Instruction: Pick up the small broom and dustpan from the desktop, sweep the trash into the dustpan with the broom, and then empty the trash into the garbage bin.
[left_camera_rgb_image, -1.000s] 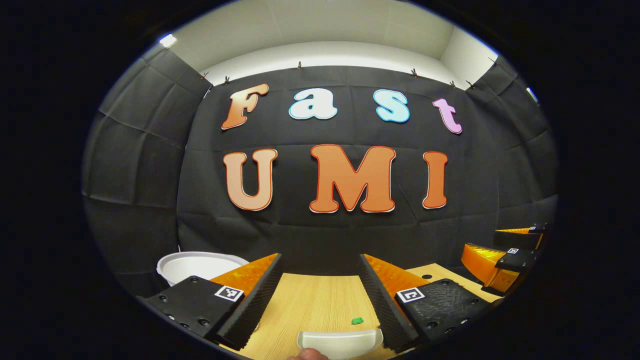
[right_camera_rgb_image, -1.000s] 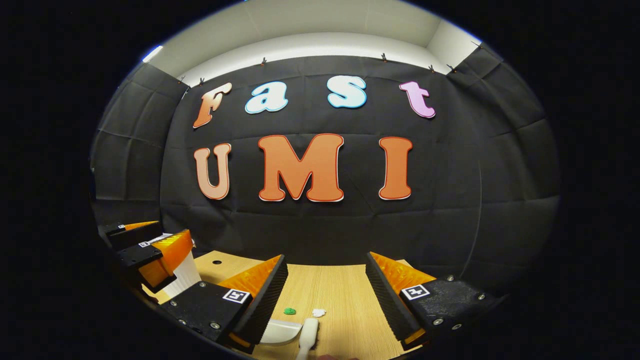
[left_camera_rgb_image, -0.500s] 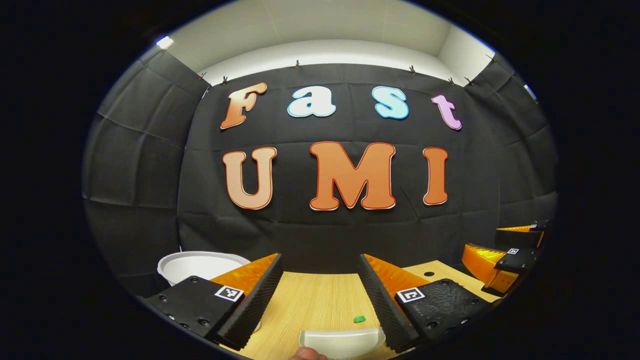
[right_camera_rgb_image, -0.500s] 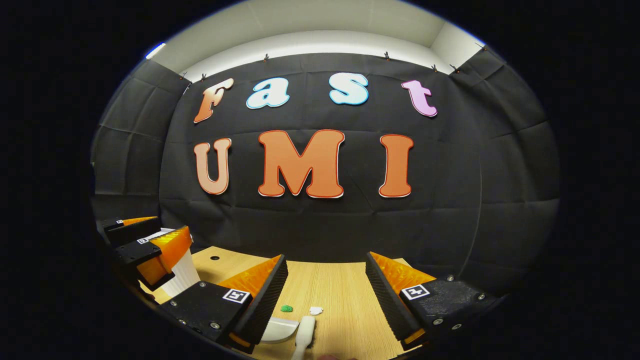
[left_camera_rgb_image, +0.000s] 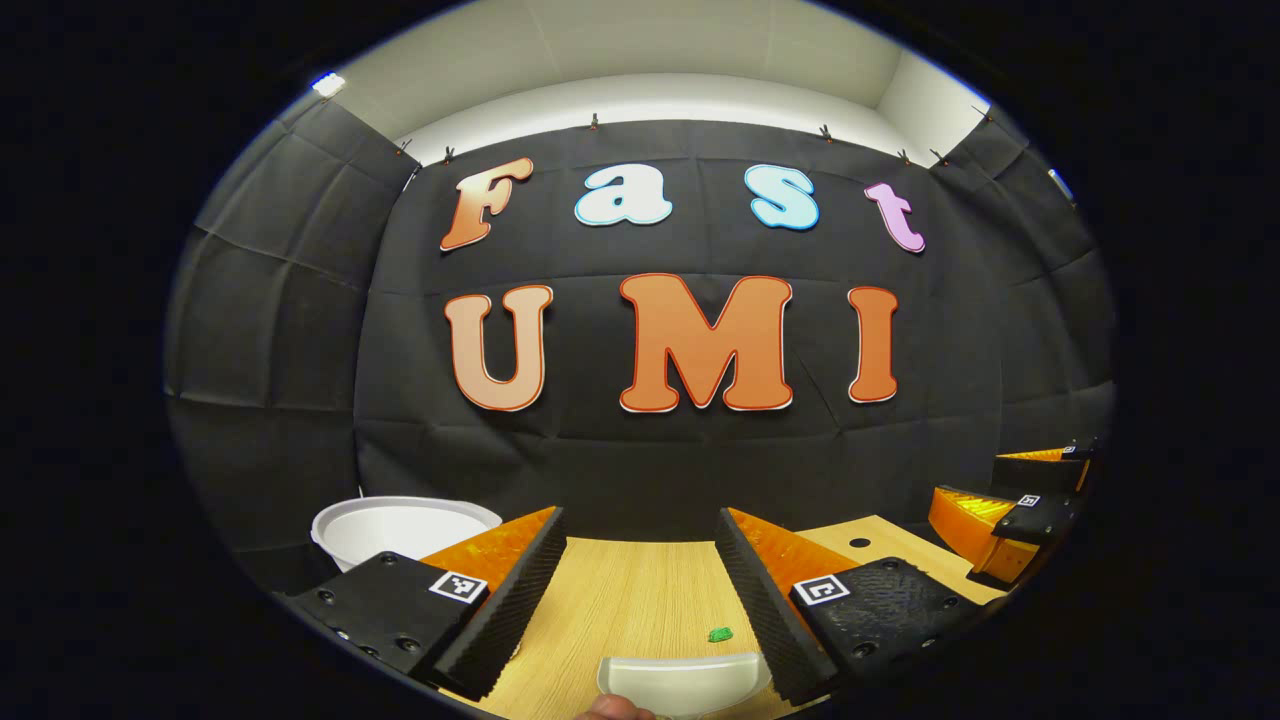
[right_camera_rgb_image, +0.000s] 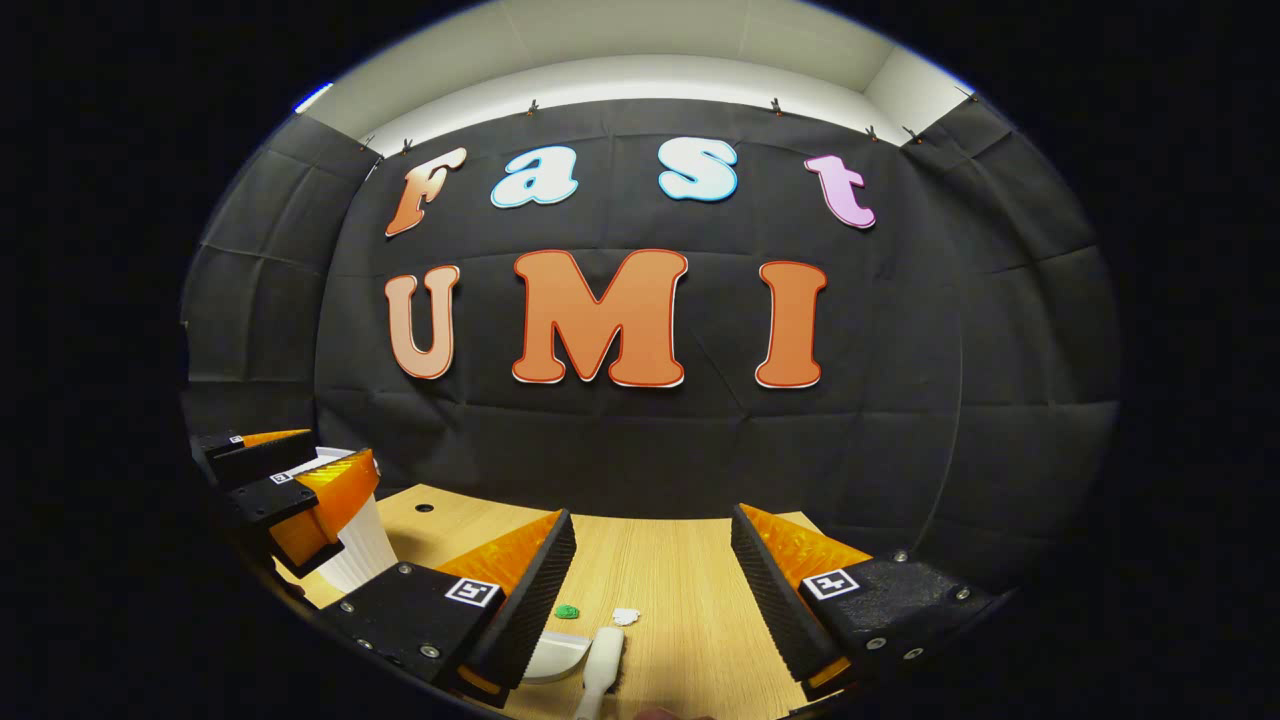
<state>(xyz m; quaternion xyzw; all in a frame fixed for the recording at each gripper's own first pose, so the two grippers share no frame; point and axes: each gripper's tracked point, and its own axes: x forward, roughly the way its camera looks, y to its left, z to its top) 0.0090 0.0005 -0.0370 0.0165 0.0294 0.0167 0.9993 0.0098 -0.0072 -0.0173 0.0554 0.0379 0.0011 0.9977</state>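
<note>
Dustpan (left_camera_rgb_image: 682, 680) below spread left hand-held gripper (left_camera_rgb_image: 640, 590)

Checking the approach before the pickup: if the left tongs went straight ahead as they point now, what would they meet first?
Probably nothing on the desk: the open left tongs point level over the dustpan and green scrap, so likely the black cloth wall; depth is unclear.
</note>
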